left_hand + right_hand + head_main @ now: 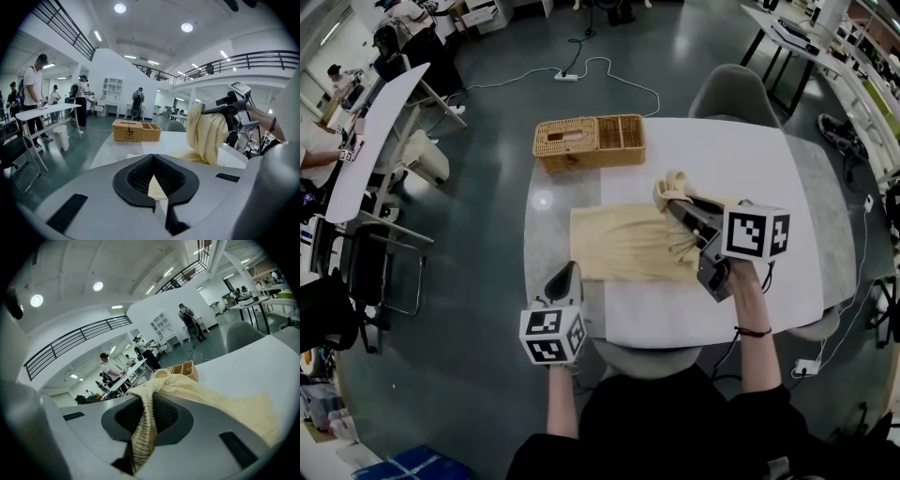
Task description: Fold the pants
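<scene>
Pants (623, 246) lie spread mid-bench (741, 159), the right end bunched and lifted, pinched tight in the right gripper (675, 202) fingers. Left gripper (566, 272) fingers sit nearly closed at the near-left corner, grip unclear. Folding step, I reckon; next, carry that end leftward, edges matched.

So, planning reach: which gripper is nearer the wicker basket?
Right: right gripper holds pants up mid-table, just short of the basket; left gripper sits at the table's near edge.
</scene>
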A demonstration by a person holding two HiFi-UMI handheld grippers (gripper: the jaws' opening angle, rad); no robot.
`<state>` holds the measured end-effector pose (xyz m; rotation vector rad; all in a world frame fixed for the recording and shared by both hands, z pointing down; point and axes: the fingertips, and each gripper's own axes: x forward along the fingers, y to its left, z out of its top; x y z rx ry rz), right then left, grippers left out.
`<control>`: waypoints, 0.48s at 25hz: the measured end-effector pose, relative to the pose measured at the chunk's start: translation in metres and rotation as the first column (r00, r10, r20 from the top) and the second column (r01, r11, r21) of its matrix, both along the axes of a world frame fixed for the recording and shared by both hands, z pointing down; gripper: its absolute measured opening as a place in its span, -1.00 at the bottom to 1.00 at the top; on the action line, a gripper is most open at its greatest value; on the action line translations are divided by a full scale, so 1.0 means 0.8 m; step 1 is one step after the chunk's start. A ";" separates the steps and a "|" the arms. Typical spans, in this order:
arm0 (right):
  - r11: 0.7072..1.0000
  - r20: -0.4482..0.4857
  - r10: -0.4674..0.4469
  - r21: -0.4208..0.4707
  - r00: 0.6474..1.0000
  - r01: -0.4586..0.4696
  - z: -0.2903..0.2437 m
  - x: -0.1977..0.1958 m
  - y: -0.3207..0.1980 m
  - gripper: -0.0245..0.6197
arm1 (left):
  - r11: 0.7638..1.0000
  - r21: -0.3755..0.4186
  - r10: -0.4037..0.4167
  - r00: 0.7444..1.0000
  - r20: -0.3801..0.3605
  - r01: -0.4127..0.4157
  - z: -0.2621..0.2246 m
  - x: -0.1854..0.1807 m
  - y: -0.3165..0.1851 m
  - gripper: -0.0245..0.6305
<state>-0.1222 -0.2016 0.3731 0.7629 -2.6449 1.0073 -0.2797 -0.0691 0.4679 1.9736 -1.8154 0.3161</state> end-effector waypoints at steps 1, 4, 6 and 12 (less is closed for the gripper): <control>1.000 -0.006 -0.003 -0.001 1.000 0.003 0.003 -0.006 0.002 -0.77 | 1.000 -0.002 0.004 1.000 -0.003 -0.004 0.003 -0.001 0.001 -0.90; 1.000 -0.020 -0.015 -0.001 1.000 0.015 0.012 -0.029 0.010 -0.77 | 1.000 -0.011 0.012 1.000 -0.011 -0.012 0.012 -0.010 0.004 -0.90; 1.000 -0.035 -0.022 -0.001 0.999 0.022 0.016 -0.045 0.013 -0.77 | 1.000 -0.016 0.014 1.000 -0.017 -0.015 0.015 -0.018 0.006 -0.90; 0.999 -0.085 -0.043 -0.006 0.995 0.043 0.039 -0.088 0.019 -0.77 | 0.999 -0.033 0.010 0.999 -0.035 -0.011 0.030 -0.037 0.011 -0.90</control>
